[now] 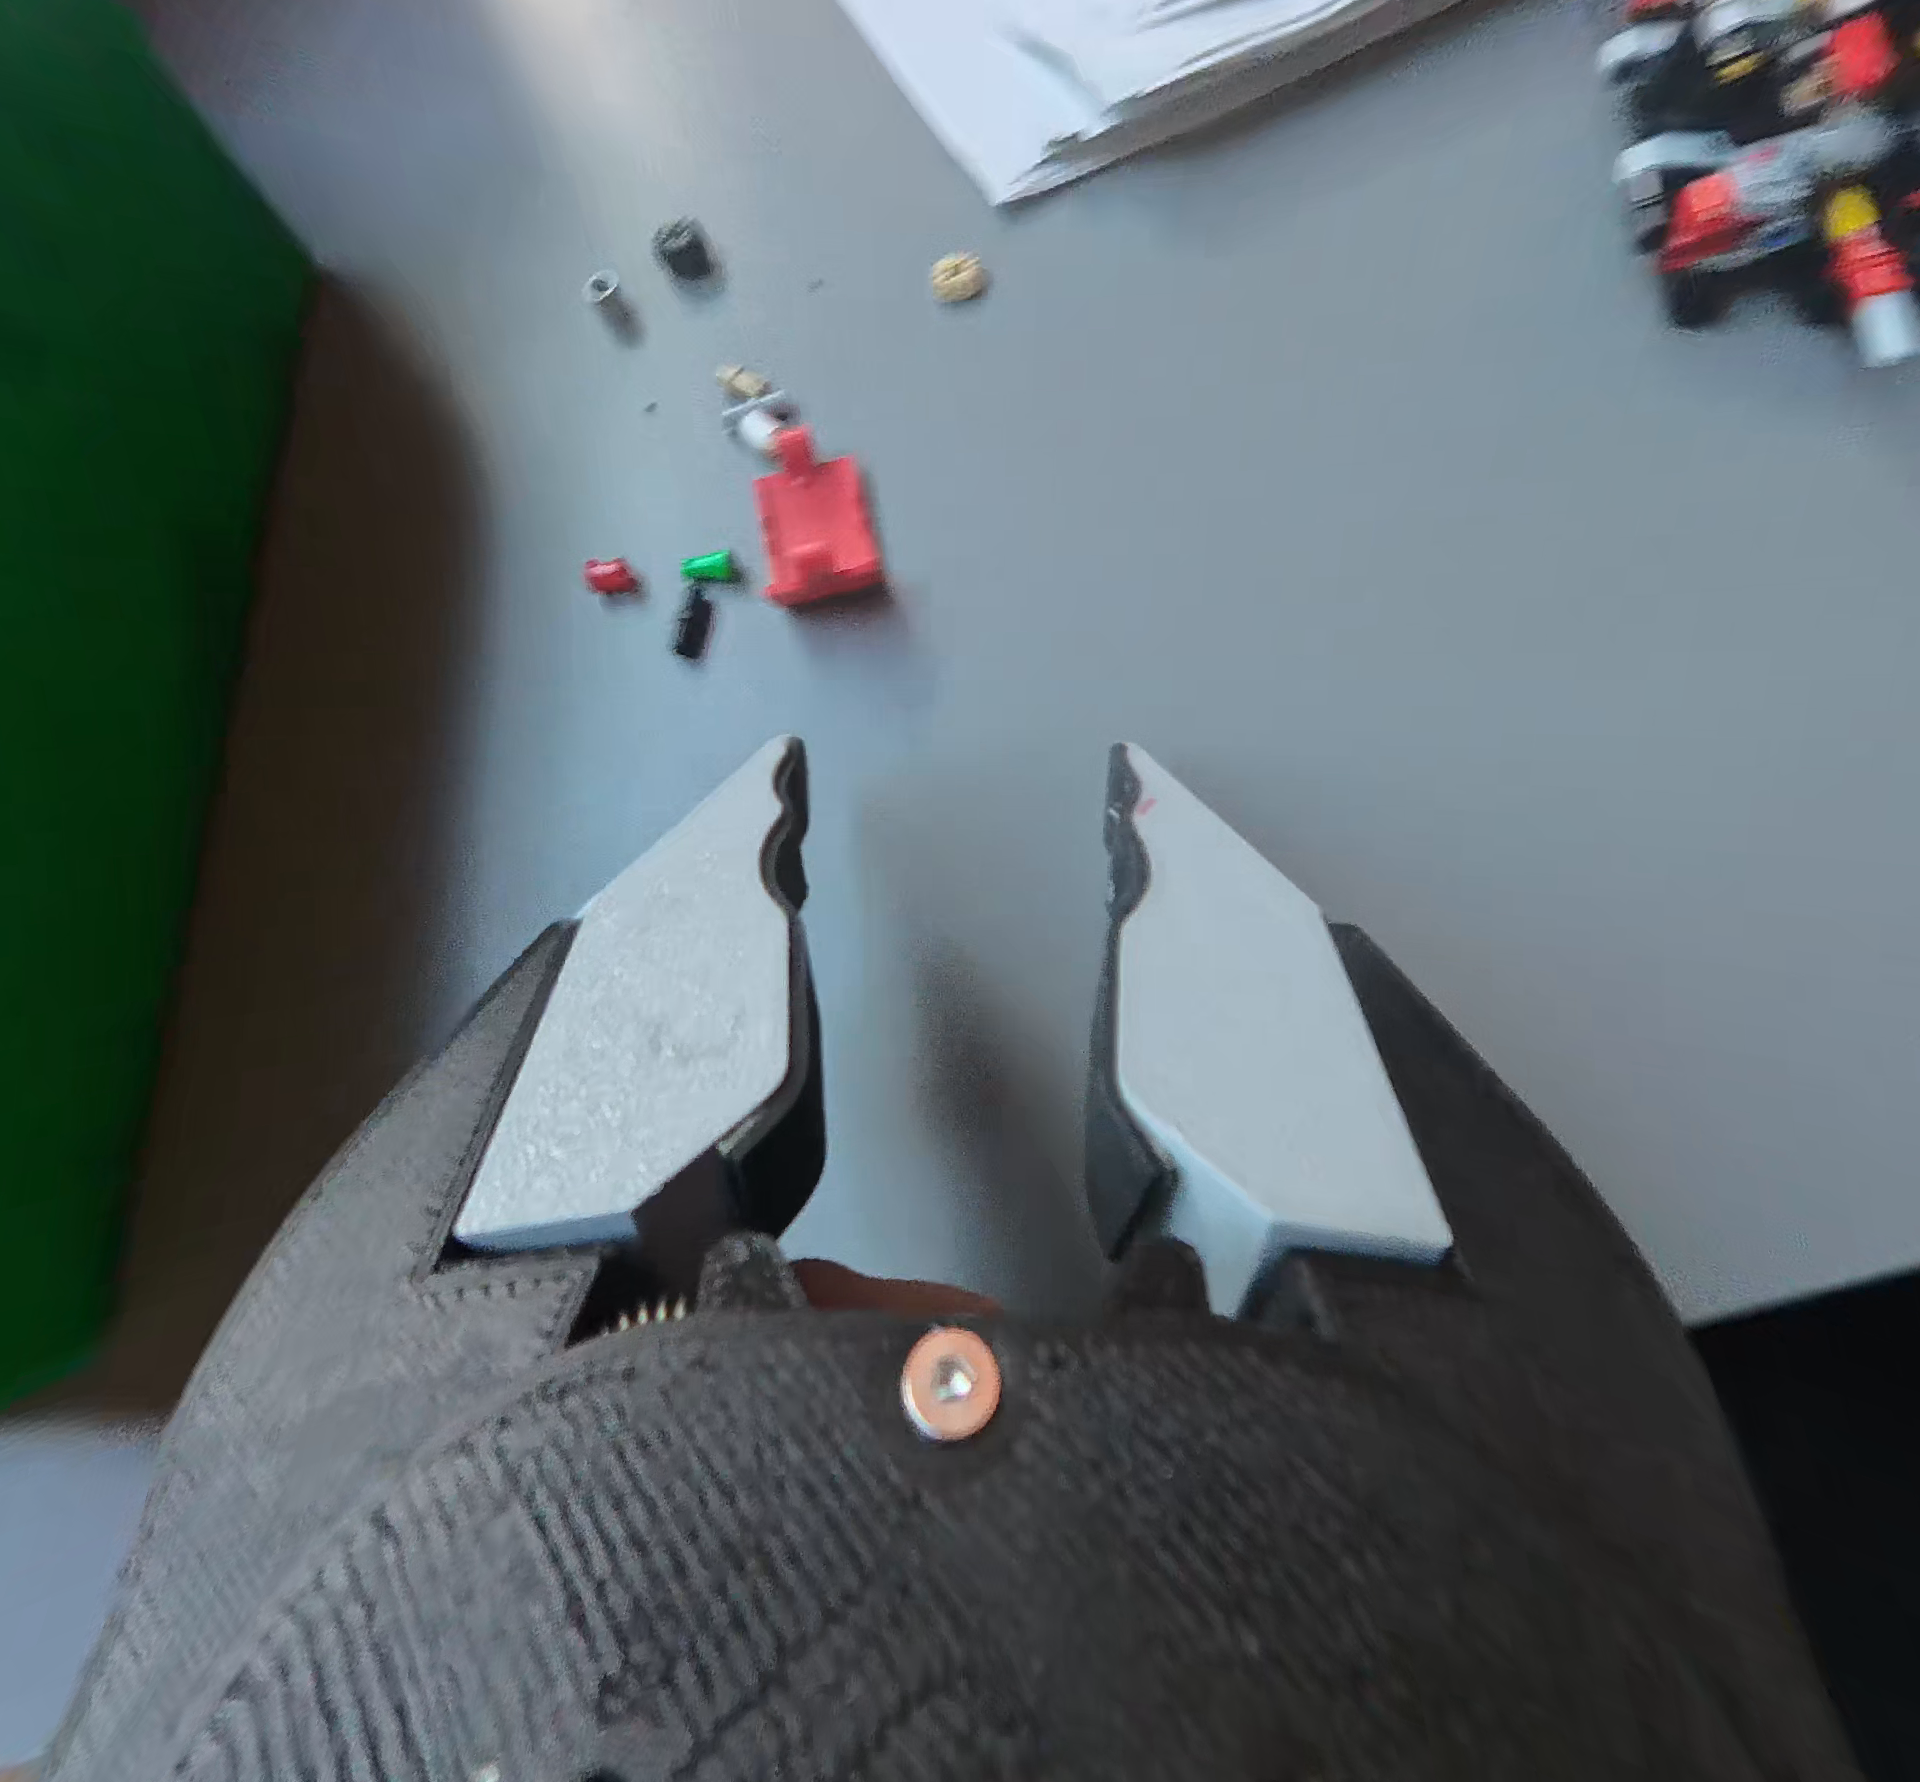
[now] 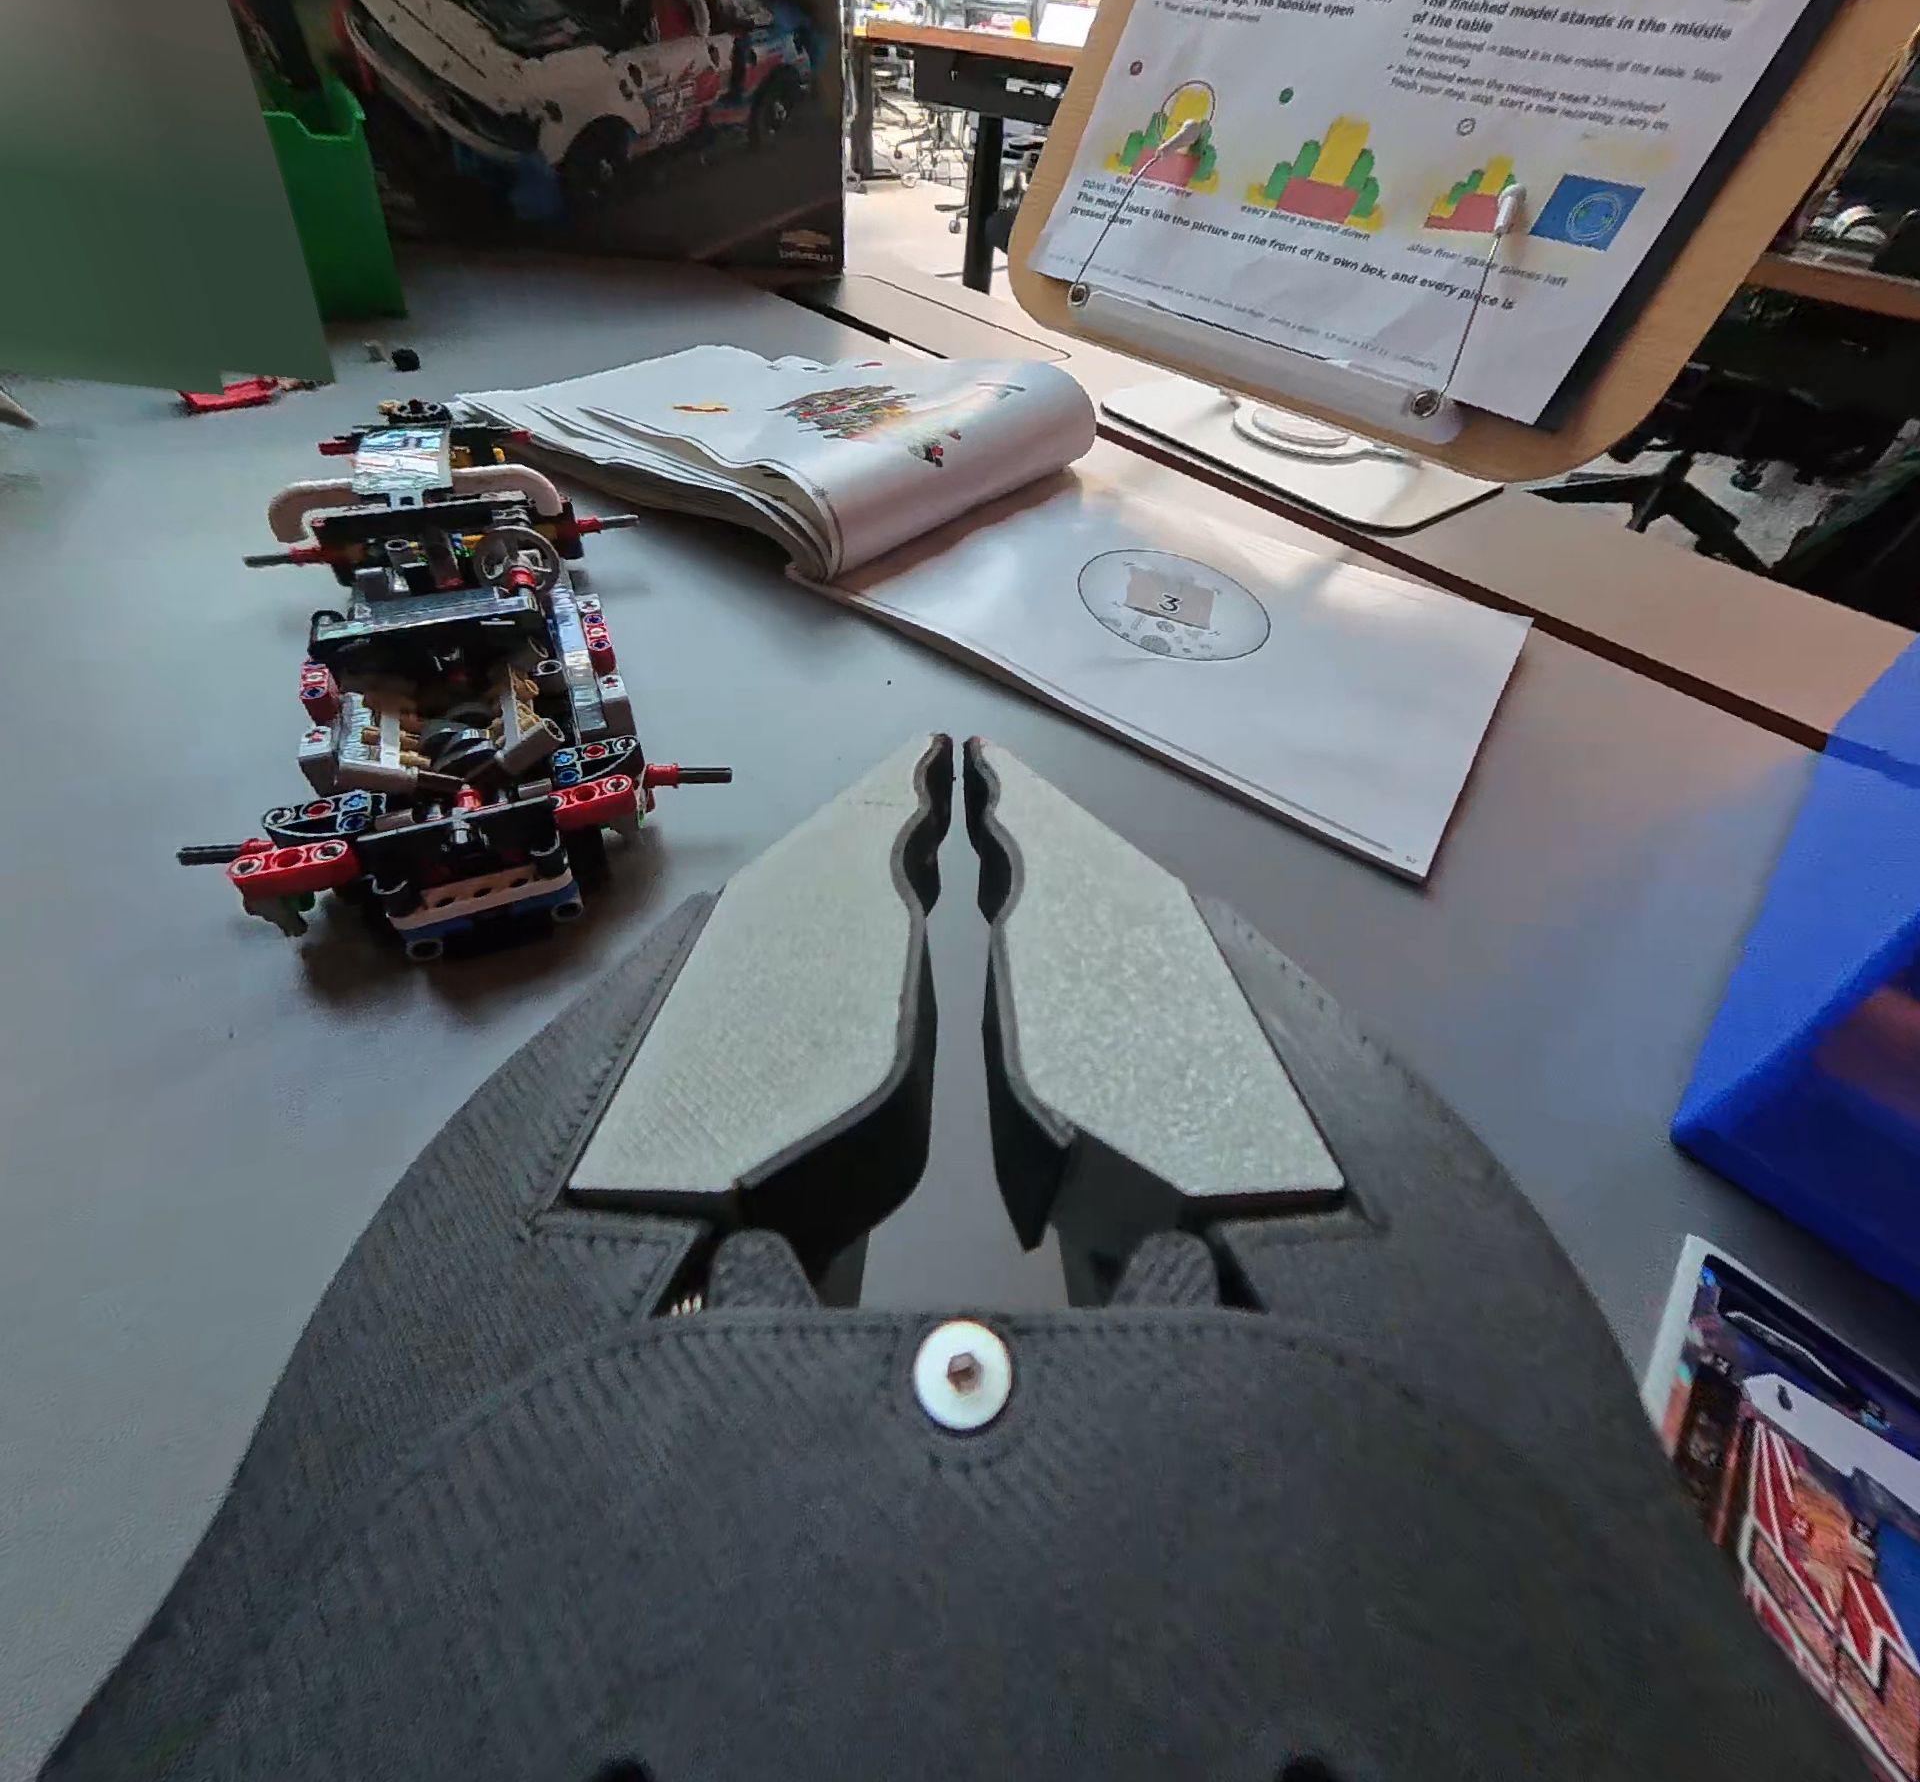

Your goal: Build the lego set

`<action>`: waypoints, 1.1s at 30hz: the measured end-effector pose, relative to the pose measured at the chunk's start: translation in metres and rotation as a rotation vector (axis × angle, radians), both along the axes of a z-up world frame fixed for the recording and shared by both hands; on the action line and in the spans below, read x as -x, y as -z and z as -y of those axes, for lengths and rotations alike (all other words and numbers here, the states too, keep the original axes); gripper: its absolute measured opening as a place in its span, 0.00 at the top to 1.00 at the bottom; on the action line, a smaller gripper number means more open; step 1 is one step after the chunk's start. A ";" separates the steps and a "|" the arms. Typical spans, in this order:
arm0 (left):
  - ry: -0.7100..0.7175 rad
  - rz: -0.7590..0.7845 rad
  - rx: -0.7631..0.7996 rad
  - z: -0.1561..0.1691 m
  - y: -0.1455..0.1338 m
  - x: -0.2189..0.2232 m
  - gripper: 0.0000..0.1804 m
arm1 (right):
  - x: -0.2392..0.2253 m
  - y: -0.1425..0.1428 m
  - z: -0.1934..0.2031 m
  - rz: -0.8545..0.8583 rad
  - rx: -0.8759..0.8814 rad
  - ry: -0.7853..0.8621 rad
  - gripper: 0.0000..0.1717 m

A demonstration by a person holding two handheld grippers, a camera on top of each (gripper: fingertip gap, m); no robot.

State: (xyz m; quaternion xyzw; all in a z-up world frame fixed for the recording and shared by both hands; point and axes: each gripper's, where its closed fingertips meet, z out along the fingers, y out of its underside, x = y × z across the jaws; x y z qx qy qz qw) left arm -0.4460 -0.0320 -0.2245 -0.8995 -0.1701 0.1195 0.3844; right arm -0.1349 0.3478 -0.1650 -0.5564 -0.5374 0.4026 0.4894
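- Worktop (image 2: 1039,953): a grey surface that carries every item listed below.
- Set box (image 2: 582,49): stands upright at the far edge of the worktop and bears a picture of a white race car; a green bin (image 2: 332,194) stands just beside it.
- Document stand (image 2: 1455,174): holds a printed sheet with coloured diagrams, behind the booklet.
- Blue bin (image 2: 1818,1005): at the right edge of the right wrist view, with a picture card (image 2: 1808,1524) nearer the camera.
- Instruction booklet (image 2: 1195,652): lies open and flat, its turned pages curled over at the far side.
- Part-built brick car chassis (image 2: 447,693): black, red and grey, with axles sticking out at its sides; it stands left of the booklet and apart from both grippers.
- Right hand-held gripper (image 2: 958,745): jaws drawn together with a bare sliver between the tips and nothing between them; it hovers over bare worktop between chassis and booklet.
- Left hand-held gripper (image 1: 956,756): jaws wide and holding nothing, above bare worktop.
- Red brick piece (image 1: 816,527): the nearest item ahead of the left gripper, well clear of its tips.
- Small loose pieces: green (image 1: 709,566), red (image 1: 609,576), black (image 1: 691,626), a tan gear (image 1: 958,278), a black bush (image 1: 686,249).
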 end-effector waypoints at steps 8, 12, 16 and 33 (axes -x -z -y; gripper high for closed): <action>0.010 0.092 0.001 -0.021 0.015 0.062 0.77 | 0.021 0.003 -0.002 0.030 -0.113 -0.011 1.00; 0.012 0.082 -0.013 -0.025 0.015 0.069 0.84 | 0.027 0.007 0.002 0.066 -0.160 -0.020 1.00; 0.006 0.074 -0.006 -0.017 0.015 0.061 0.75 | 0.027 0.005 0.009 0.052 -0.183 -0.041 1.00; -0.107 0.063 -0.022 0.002 0.015 0.030 0.78 | 0.015 0.004 0.035 0.029 -0.001 -0.184 0.95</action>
